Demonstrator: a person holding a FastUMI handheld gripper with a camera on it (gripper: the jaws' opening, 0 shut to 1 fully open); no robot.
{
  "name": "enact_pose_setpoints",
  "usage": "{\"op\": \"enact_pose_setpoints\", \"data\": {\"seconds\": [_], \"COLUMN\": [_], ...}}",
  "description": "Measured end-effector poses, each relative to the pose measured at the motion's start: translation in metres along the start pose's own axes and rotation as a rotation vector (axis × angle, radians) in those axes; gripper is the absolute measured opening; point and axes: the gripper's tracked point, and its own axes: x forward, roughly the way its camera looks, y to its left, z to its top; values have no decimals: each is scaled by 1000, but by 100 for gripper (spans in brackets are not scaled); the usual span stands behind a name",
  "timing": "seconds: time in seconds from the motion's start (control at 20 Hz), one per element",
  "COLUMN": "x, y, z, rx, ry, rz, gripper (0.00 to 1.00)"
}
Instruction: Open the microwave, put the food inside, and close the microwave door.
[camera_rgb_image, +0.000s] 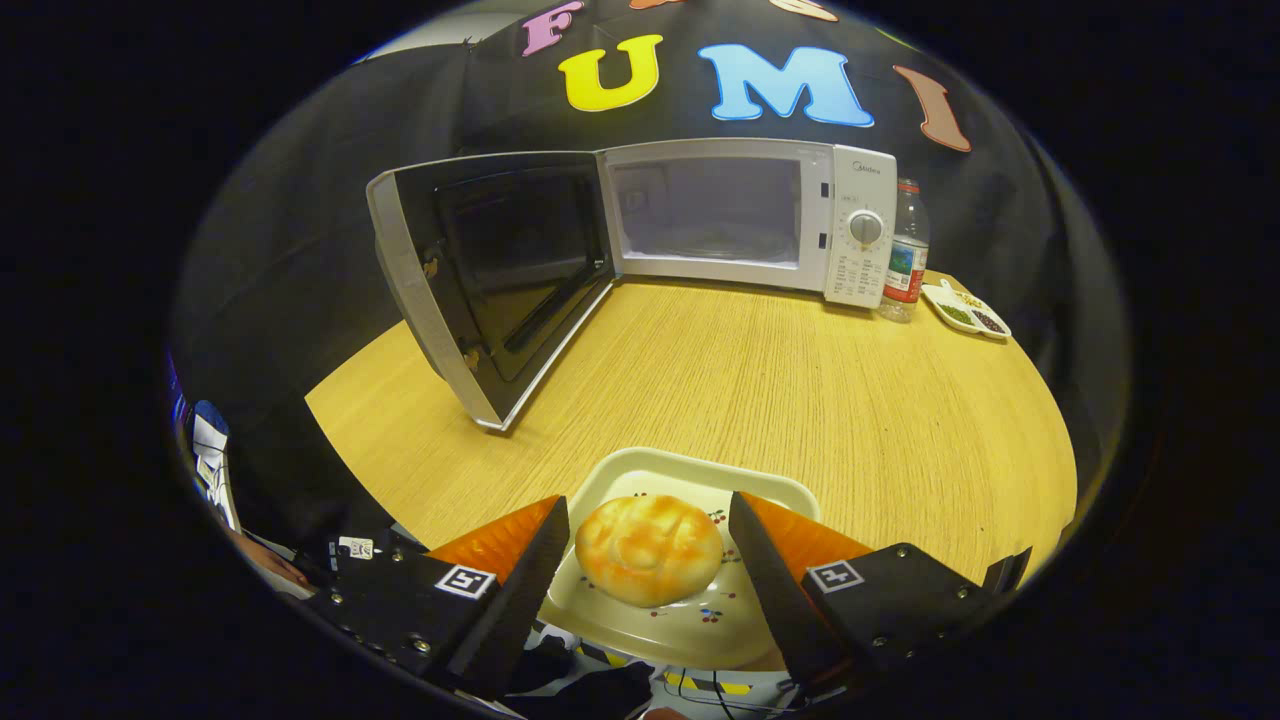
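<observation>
Tool (648, 540) fingers stand wide apart, one on each side of the bun (648, 550), and I see a gap between each finger and the bread, so nothing is gripped. My reading is that the bun lies on a cream plate (690, 475) with small cherry prints, at the near edge of the table (800, 400). Beyond the fingers, across the bare wood, sits the microwave (745, 215) against the booth wall. Its door (490, 280) is swung fully out to the left (dark inner glass facing me), and the cavity is lit and open to view. Just right of the microwave stands a water bottle (906, 250), touching or nearly touching its side; I cannot tell which. A small white dish (965, 310) with two compartments of dark bits lies beside the bottle.
</observation>
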Motion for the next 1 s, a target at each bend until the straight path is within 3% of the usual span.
{"op": "enact_pose_setpoints", "data": {"seconds": [0.5,0.75,0.8,0.85,1.0], "x": [14,13,11,12,7], "y": [-4,-2,-11,-9,-5], "z": [-23,-25,-17,-18,8], "rx": [6,33,40,61,108], "ry": [97,118,84,99,53], "rz": [-2,3,-44,-34,-26], "gripper": [97,72,64,57,57]}}
